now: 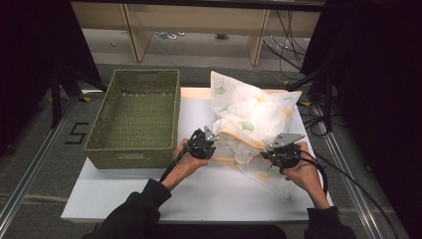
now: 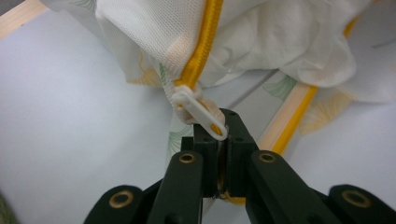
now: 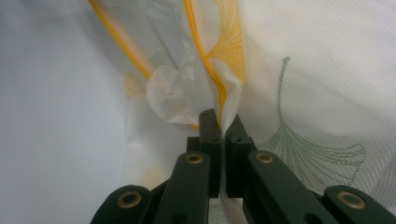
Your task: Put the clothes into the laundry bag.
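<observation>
A white desk (image 1: 124, 194) carries a green woven basket (image 1: 137, 117) on its left and a white mesh laundry bag (image 1: 251, 117) just beside it. The left gripper (image 2: 218, 133) has its fingers pinched on the bag's white zipper pull (image 2: 198, 112); the right gripper (image 3: 223, 128) clamps mesh by the yellow zipper (image 3: 205, 60).

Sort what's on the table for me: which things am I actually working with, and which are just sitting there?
In the job:
- mesh laundry bag, white with a yellow zip
- zip pull, at the tips of the shut left gripper
- right gripper, shut on the bag's mesh edge

Lying about:
- green woven basket, left of the bag, untouched
- white board under everything
</observation>
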`<state>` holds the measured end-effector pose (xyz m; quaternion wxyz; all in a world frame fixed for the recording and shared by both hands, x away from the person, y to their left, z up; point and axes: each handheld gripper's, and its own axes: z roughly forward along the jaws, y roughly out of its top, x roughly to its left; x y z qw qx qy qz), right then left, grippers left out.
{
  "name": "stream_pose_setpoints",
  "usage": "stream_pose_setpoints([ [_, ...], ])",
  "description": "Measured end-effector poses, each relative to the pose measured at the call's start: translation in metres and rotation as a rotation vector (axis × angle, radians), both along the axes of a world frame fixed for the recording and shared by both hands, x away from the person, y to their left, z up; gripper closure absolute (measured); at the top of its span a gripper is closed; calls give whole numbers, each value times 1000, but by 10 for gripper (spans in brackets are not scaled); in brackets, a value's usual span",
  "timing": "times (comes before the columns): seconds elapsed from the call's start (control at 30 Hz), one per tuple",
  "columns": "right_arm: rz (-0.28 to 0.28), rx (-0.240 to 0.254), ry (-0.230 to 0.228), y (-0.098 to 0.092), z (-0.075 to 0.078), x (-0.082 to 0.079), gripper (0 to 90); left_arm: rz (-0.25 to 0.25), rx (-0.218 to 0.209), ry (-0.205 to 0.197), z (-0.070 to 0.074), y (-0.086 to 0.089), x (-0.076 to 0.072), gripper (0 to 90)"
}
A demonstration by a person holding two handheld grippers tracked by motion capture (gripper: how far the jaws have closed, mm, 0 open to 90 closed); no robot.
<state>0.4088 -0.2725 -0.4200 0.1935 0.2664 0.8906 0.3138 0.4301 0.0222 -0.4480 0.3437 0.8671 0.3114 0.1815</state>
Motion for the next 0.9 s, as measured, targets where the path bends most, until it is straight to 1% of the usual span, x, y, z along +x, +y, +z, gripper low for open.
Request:
stream_pose_setpoints([
  [0.03, -5, 0, 12, 1, -1, -1, 895, 2, -26, 20, 0, 6, -5, 851],
  [0.07, 4, -7, 19, 2, -2, 0, 895, 3, -45, 34, 0, 11, -8, 851],
  [0.1, 12, -12, 4, 4, -3, 0, 895, 1, -54, 43, 0, 14, -11, 851],
  [0.13, 3, -5, 4, 5, -5, 0, 895, -2, -59, 47, -1, 17, -14, 850],
  [0.17, 12, -9, 13, 7, -6, -1, 894, -4, -59, 59, -3, 21, -17, 849],
  [0.2, 14, -11, 22, 8, -7, -1, 895, -12, -72, 71, -5, 25, -22, 849],
  [0.23, 19, -17, 29, 9, -8, -1, 895, -18, -75, 75, -6, 27, -27, 848],
  [0.27, 26, -17, 26, 10, -10, 0, 895, -27, -75, 76, -7, 29, -31, 848],
  [0.33, 26, -18, 38, 10, -11, 0, 894, -32, -80, 84, -8, 32, -38, 848],
  [0.37, 28, -18, 40, 11, -12, 1, 894, -47, -89, 94, -7, 33, -42, 848],
  [0.4, 31, -24, 46, 12, -14, 0, 894, -54, -100, 102, -6, 33, -46, 848],
  [0.47, 33, -31, 44, 14, -15, 1, 894, -75, -149, 121, 1, 36, -53, 850],
  [0.5, 52, -36, 40, 14, -16, 1, 894, -80, -160, 113, 6, 38, -58, 850],
  [0.53, 52, -34, 40, 15, -16, 1, 894, -99, -179, 109, 11, 40, -61, 850],
  [0.57, 55, -36, 35, 14, -15, 1, 894, -90, -188, 102, 14, 41, -65, 849],
  [0.6, 55, -37, 34, 14, -15, 1, 894, -103, -179, 80, 18, 45, -65, 845],
  [0.63, 56, -36, 37, 14, -15, 0, 893, -71, -170, 77, 15, 47, -64, 829],
  [0.7, 54, -30, 41, 15, -15, 0, 894, -50, -163, 95, 8, 50, -59, 754],
  [0.73, 60, -31, 36, 15, -16, 1, 893, 3, -169, 127, 0, 51, -56, 706],
  [0.77, 58, -35, 51, 17, -16, -1, 894, 26, -162, 132, -5, 52, -53, 627],
  [0.8, 66, -42, 40, 17, -16, -1, 893, 47, -145, 147, -9, 52, -50, 554],
  [0.83, 70, -44, 38, 18, -16, -1, 893, 62, -144, 157, -13, 51, -48, 510],
  [0.87, 68, -39, 44, 18, -16, -1, 893, 61, -134, 158, -16, 51, -47, 502],
  [0.9, 70, -39, 44, 18, -16, -1, 893, 64, -135, 167, -18, 49, -47, 483],
])
